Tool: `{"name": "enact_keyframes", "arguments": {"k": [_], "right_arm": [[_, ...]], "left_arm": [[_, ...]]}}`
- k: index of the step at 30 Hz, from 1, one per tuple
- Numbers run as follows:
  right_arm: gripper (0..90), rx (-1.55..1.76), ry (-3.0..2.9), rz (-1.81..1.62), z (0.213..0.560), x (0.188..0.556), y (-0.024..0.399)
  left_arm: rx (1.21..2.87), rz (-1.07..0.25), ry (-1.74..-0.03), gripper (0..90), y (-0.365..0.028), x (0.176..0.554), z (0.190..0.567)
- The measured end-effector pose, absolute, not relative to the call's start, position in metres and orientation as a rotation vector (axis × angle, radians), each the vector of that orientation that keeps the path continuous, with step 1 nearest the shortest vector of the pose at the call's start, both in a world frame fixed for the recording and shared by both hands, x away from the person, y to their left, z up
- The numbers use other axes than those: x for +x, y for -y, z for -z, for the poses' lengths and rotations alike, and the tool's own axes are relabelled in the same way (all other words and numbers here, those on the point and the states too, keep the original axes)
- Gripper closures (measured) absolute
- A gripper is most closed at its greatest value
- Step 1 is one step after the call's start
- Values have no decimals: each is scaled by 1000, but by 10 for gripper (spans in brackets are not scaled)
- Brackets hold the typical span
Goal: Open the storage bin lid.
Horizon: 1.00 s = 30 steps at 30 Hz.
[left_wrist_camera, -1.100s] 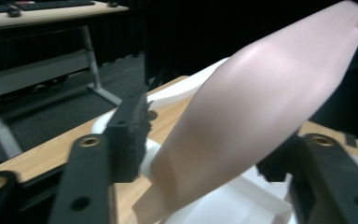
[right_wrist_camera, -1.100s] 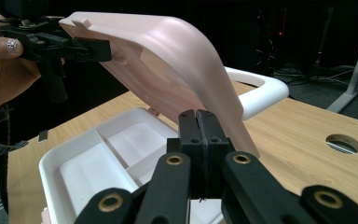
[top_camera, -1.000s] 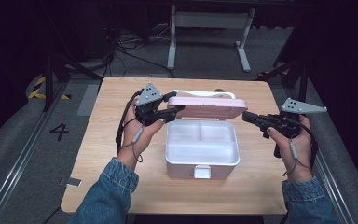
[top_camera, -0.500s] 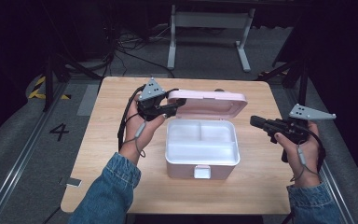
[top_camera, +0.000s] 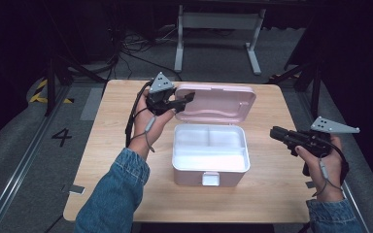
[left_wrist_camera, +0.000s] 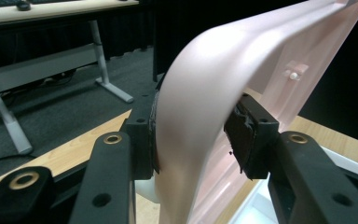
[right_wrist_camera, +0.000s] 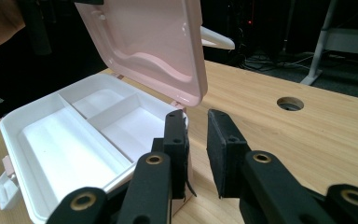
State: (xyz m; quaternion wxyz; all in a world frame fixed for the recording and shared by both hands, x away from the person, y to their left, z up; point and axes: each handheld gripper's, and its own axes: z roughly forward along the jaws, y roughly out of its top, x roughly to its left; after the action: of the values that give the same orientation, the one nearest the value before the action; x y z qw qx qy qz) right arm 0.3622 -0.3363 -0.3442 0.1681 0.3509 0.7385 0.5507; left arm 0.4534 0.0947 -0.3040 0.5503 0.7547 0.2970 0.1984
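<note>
Lid up, box open and empty

On the bench, the white box sits centred; the left gripper clamps the pink lid's edge at 11 o'clock. The right gripper, at 3 o'clock, has just been opening, nothing between its jaws. Opening looks nearly done; filling remains.

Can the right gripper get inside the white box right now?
Probably yes. The pink lid is held up by the left gripper, so the white box lies open, and the right gripper sits just beside it with nothing between.
</note>
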Motion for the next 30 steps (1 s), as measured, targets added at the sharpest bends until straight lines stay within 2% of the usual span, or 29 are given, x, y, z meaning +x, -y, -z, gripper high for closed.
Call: {"name": "enact_keyframes", "arguments": {"k": [13,23,30], "right_arm": [[761,1012,-2086,-1545,348,352,346],[745,1036,-2106,-1528,353,350,349],[738,1030,-2118,-1529,356,352,347]], "left_arm": [[1807,-498,-757,541,-88,479,307],[1796,-465,-800,525,-88,497,316],[1835,-485,-826,454,-82,509,322]]}}
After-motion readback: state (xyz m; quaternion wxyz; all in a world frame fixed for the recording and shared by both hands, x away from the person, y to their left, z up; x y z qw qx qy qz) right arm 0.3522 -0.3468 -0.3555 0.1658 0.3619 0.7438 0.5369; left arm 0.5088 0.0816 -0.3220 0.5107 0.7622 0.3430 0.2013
